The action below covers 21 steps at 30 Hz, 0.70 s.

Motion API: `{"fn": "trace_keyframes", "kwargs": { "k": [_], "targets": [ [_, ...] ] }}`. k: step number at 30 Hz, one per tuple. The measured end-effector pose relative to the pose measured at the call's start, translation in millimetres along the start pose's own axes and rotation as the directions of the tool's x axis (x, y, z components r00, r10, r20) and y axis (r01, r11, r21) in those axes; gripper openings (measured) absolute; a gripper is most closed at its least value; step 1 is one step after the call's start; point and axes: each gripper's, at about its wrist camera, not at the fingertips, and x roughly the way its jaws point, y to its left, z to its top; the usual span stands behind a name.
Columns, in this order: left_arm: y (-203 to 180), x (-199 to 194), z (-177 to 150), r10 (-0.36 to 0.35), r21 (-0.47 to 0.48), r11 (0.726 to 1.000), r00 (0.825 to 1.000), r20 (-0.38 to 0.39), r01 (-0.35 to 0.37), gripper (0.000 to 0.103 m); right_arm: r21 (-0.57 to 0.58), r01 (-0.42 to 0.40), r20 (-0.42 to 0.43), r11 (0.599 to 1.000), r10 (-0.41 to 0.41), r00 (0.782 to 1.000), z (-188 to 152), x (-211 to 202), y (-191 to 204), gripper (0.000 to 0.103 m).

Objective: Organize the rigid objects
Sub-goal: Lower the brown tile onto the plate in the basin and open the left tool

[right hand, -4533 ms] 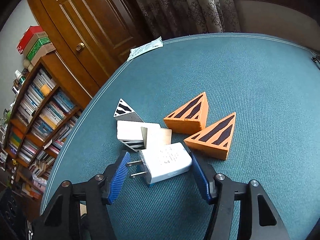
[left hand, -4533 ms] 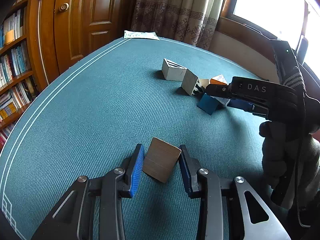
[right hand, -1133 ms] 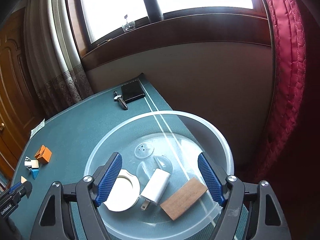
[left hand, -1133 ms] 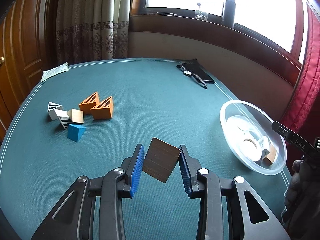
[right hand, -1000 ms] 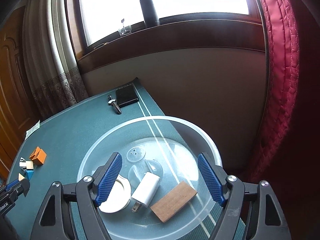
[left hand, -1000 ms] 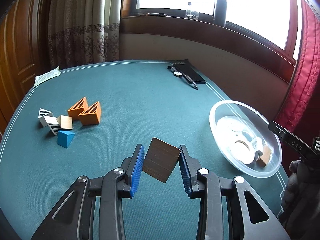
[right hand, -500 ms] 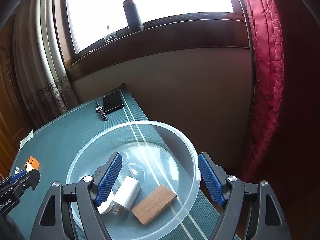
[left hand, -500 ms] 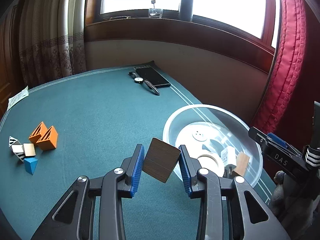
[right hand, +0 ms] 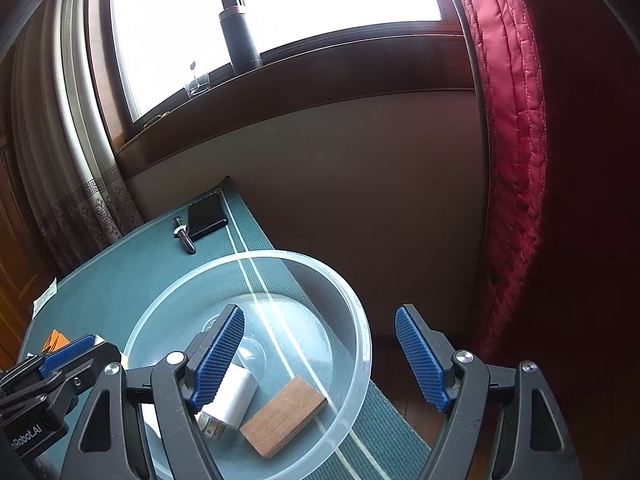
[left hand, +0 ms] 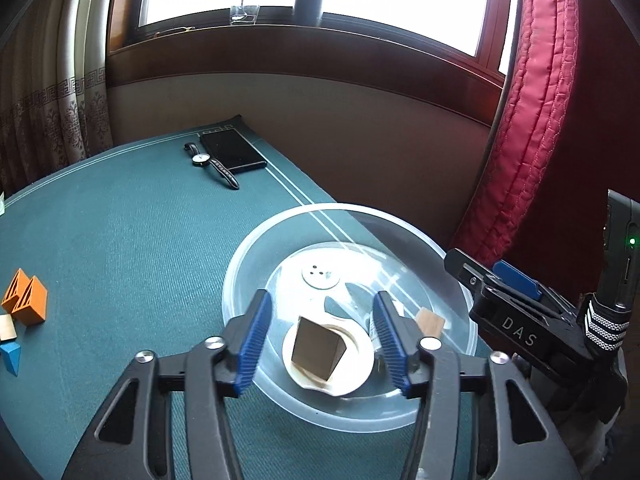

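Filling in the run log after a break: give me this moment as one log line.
left gripper: jaws open over clear bowl | wooden block: in bowl | right gripper: jaws open, empty | orange wedges: on table

Green table [left hand: 120, 240] under my claws.
I see a clear bowl [left hand: 256, 248] right below them, phone [left hand: 232, 150] and watch [left hand: 212, 164] beyond, blocks [left hand: 24, 304] far left.

Both hand-held grippers, left [left hand: 322, 336] and right [right hand: 320, 354], gape wide.

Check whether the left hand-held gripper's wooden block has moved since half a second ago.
Yes. The wooden block has left the open left hand-held gripper and sits in the clear bowl.
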Motion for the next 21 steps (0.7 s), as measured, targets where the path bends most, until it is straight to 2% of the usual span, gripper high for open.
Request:
{"fn": "trace_keyframes", "kwargs": {
  "k": [2, 12, 21],
  "targets": [
    [2.5, -1.8, -1.8, 0.011, -0.014, 1.000, 1.000, 0.018, -0.011, 0.068, 0.003, 0.002, -0.002, 1.000, -0.002, 1.000, 0.1, 0.9, -0.6, 0.081],
    [18.0, -7.4, -7.6, 0.049, -0.044, 0.998, 0.999, 0.011, -0.048, 0.068, -0.005, -0.007, -0.020, 1.000, 0.006, 1.000, -3.9, 4.6, 4.0, 0.081],
    [28.5, -17.5, -11.4, 0.096, -0.063, 0.994, 0.995, 0.025, -0.095, 0.074, -0.014, -0.021, -0.023, 1.000, 0.021, 1.000, -7.8, 2.2, 11.3, 0.081]
  ]
}}
